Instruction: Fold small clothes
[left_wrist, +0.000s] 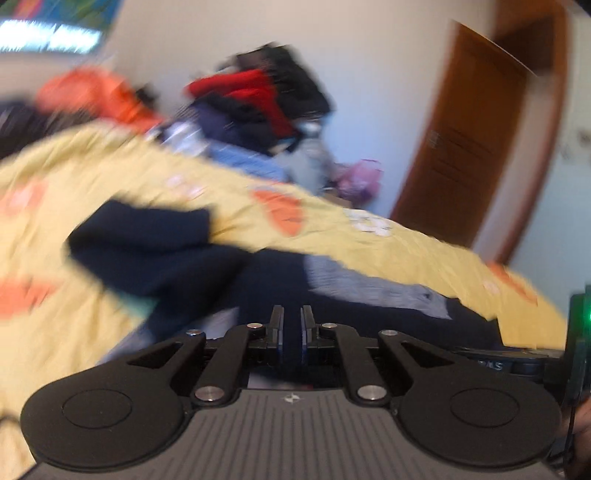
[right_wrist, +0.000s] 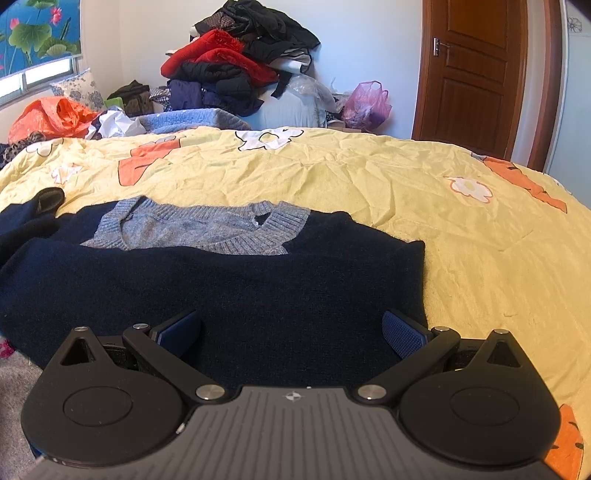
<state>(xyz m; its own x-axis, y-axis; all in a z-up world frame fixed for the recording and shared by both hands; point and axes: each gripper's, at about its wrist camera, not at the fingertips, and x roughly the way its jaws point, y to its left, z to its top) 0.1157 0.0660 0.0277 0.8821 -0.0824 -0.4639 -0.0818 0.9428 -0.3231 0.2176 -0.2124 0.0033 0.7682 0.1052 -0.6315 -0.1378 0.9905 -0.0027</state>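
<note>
Two tools in play, one garment on the bed. Right tool (right_wrist: 291, 332): jaws spread wide, nothing between the pads, hanging just above the near hem of the navy sweater (right_wrist: 221, 295). Left tool (left_wrist: 291, 325): jaws nearly together, only a narrow slit between them, and no cloth visible in that slit; its view is heavily blurred, so finer detail is not readable.

Sweater position: lies flat on the yellow bedspread (right_wrist: 369, 177), near edge of the bed, grey knit collar (right_wrist: 199, 229) on the far side, body toward the camera. Right side edge looks straight, with no sleeve showing there, possibly already tucked in; cannot confirm. Left side: a dark sleeve (right_wrist: 29, 214) trails outward past the shoulder, loose, cuff bunched. In the left wrist view the same sleeve appears as a dark fold lying over the spread.

Progress, my estimate: early. Garment spread and roughly squared; left sleeve not yet folded in, no cross-fold of the body, hem and collar well apart. Remaining: sleeve in, body folded over.

Further back: heap of clothes (right_wrist: 236, 66) against the wall, orange bag (right_wrist: 51, 118) at left, pink bag (right_wrist: 367, 105), wooden door (right_wrist: 476, 74).
</note>
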